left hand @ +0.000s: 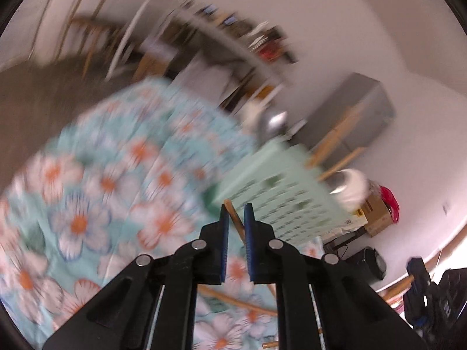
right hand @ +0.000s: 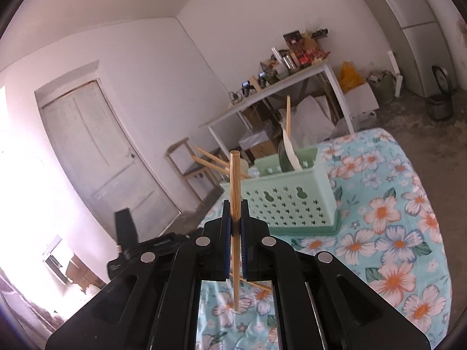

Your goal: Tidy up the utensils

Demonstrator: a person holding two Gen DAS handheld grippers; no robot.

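My right gripper [right hand: 235,204] is shut on a wooden chopstick [right hand: 235,180] that stands nearly upright between the pads, above the flowered tablecloth [right hand: 394,218]. A mint green perforated utensil basket [right hand: 294,201] stands just ahead, holding chopsticks [right hand: 216,160], a white spoon [right hand: 290,148] and a green utensil. In the blurred left wrist view my left gripper [left hand: 236,208] shows a narrow gap between its pads; a chopstick [left hand: 235,218] passes behind them, and whether it is gripped is unclear. The basket [left hand: 274,195] lies ahead to the right. More chopsticks [left hand: 233,300] lie on the cloth below.
A white table [right hand: 277,90] loaded with boxes and bottles stands behind the basket, with a wooden chair [right hand: 186,163] and a door [right hand: 96,145] to its left. A grey cabinet [right hand: 414,23] and a dark pot [right hand: 440,105] are at the far right.
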